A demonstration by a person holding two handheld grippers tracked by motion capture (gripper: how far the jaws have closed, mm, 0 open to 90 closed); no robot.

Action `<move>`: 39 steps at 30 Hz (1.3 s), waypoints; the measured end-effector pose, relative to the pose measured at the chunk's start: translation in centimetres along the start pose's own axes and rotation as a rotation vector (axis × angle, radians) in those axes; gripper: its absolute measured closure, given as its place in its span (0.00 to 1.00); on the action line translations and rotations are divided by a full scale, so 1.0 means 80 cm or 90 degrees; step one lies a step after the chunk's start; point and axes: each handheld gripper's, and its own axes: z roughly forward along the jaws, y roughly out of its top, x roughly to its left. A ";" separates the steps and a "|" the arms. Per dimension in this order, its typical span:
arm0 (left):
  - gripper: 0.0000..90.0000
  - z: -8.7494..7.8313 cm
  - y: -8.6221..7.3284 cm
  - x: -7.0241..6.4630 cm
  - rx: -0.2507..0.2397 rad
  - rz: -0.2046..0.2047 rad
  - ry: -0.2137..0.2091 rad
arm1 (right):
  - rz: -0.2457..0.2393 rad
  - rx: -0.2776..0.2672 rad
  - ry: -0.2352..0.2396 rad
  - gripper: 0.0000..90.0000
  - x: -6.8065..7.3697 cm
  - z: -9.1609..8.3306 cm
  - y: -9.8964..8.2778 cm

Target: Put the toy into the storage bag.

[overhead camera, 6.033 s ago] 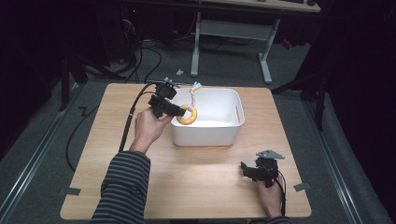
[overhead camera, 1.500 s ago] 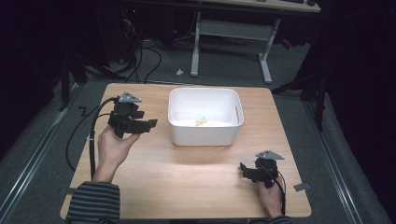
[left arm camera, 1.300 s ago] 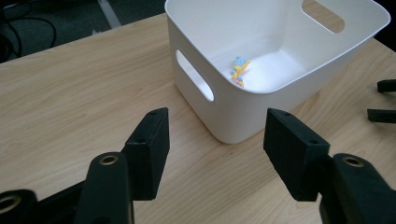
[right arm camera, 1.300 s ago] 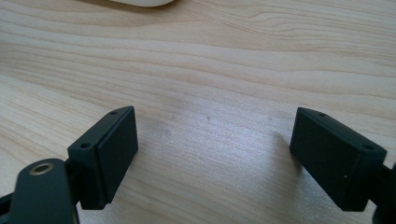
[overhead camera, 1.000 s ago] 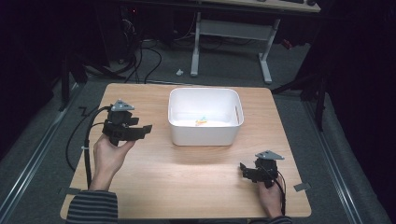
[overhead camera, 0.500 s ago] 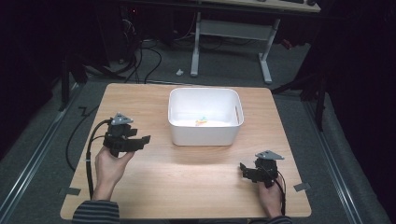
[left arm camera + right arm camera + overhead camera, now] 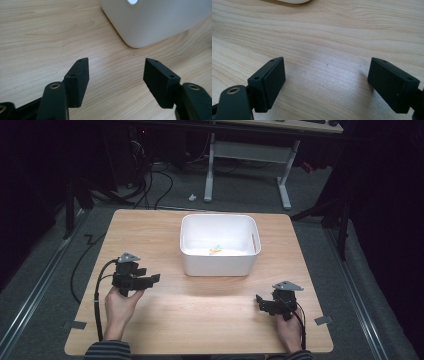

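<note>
Your left gripper sits low over the bench, to the left of the bin and a little nearer to you than its front wall. Its jaws stand apart with nothing between them, and they have just been opening. In the left gripper view only bare wood lies between the pads, and the bin's rounded white corner rises just beyond the tips, apart from them. The black cable loops from the gripper back along your forearm, on the side away from the bin.

Your right gripper rests on the bench in front of the bin, off its right front corner and close to your edge. Its jaws are also wide apart and empty; in the right gripper view you see plain wood grain between the pads, with a sliver of the bin's white base at the top edge.

The bin stands at the middle of the bench's far half, upright. A small orange and green toy lies on the bin's floor, near the middle toward the front wall; its exact shape is too small to tell.
</note>
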 end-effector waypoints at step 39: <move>0.40 0.050 -0.048 -0.023 0.015 0.016 0.039 | -0.002 0.000 0.001 0.16 0.000 -0.001 -0.001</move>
